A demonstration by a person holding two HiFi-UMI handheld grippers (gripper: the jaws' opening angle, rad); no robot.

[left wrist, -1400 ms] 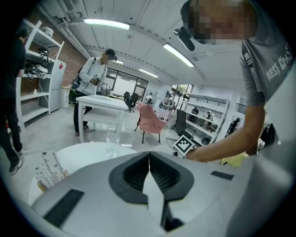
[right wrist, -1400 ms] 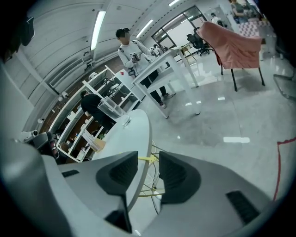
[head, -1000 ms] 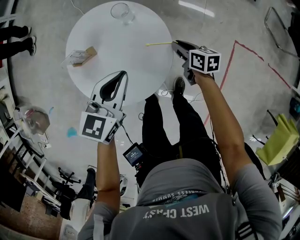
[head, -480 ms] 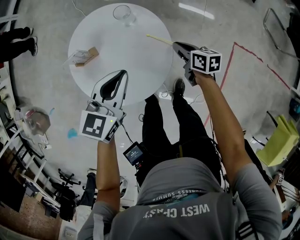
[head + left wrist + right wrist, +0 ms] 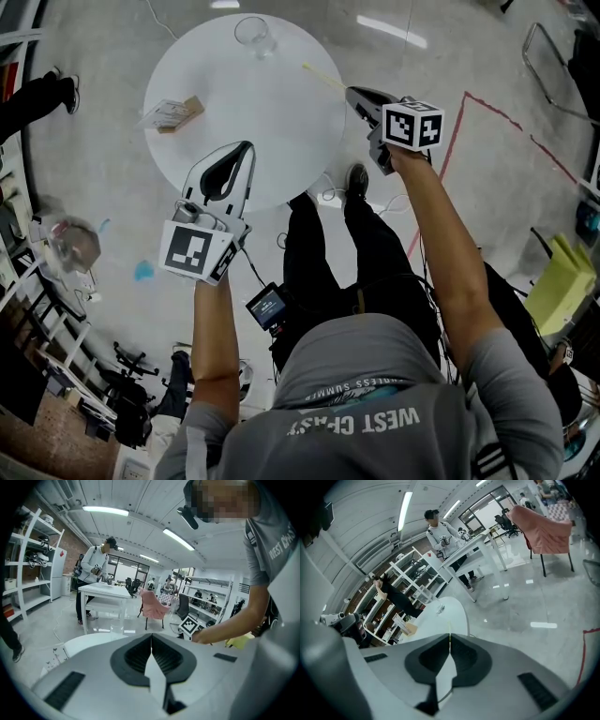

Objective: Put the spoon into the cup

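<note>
Two grippers hover at the round white bench point(image 5: 216, 84). In the head view, the right gripper point(image 5: 352, 91) holds the thin pale-yellow spoon point(image 5: 323, 76) by one end. A second ago the spoon lay level at the bench edge; now it slants toward the clear glass cup point(image 5: 253, 35) at the far rim. The left gripper point(image 5: 247, 148) has not shifted. In the left gripper view, its fingers sit together, empty. In the right gripper view, the fingers have just been closing and are clamped on the spoon.
</note>
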